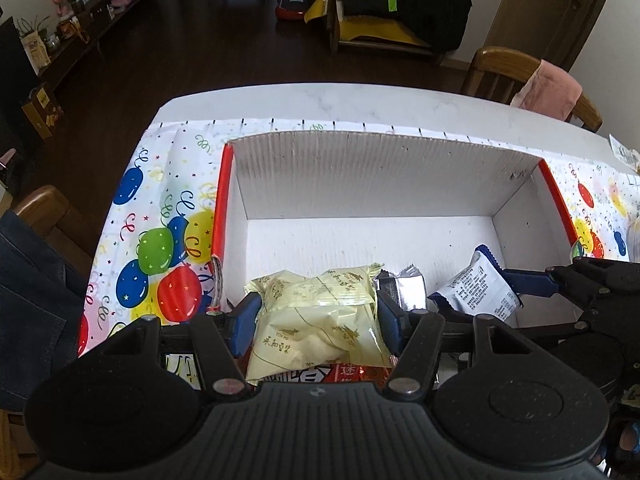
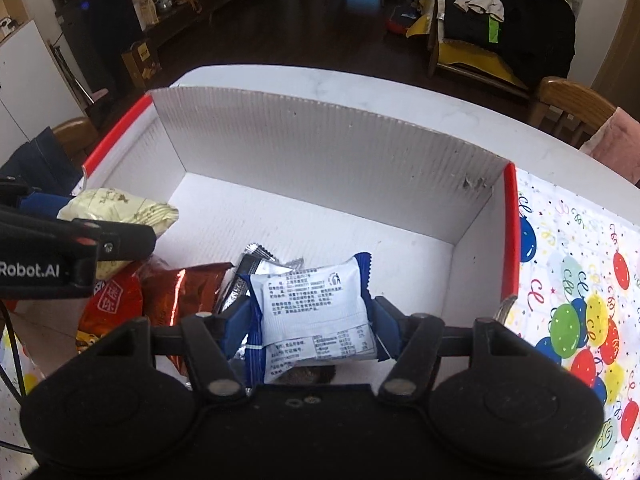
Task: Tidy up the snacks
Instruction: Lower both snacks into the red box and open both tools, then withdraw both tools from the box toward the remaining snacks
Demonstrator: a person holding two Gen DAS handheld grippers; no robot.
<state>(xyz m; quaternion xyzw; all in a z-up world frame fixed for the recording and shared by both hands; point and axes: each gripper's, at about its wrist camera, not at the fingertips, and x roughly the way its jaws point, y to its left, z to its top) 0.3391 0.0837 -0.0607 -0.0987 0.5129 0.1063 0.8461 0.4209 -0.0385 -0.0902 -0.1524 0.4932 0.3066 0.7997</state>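
A white corrugated box (image 1: 380, 168) with red edges stands open on the table. My left gripper (image 1: 318, 312) is shut on a pale yellow snack packet (image 1: 320, 320), held low over the box's near left end. Right of it, my right gripper (image 1: 484, 296) is shut on a white and blue packet (image 1: 476, 284). In the right wrist view the right gripper (image 2: 312, 320) pinches that packet (image 2: 312, 300) by its sides above the box (image 2: 320, 152) floor. The left gripper (image 2: 88, 220) and yellow packet (image 2: 120, 204) show at the left. A red packet (image 2: 184, 292) and a silver packet (image 2: 256, 264) lie below.
A balloon-print cloth (image 1: 160, 248) covers the white table (image 1: 320, 100) around the box. A wooden chair (image 1: 504, 68) with a pink cloth stands at the far right, and another chair (image 1: 40, 216) with jeans stands on the left. The far half of the box floor is bare.
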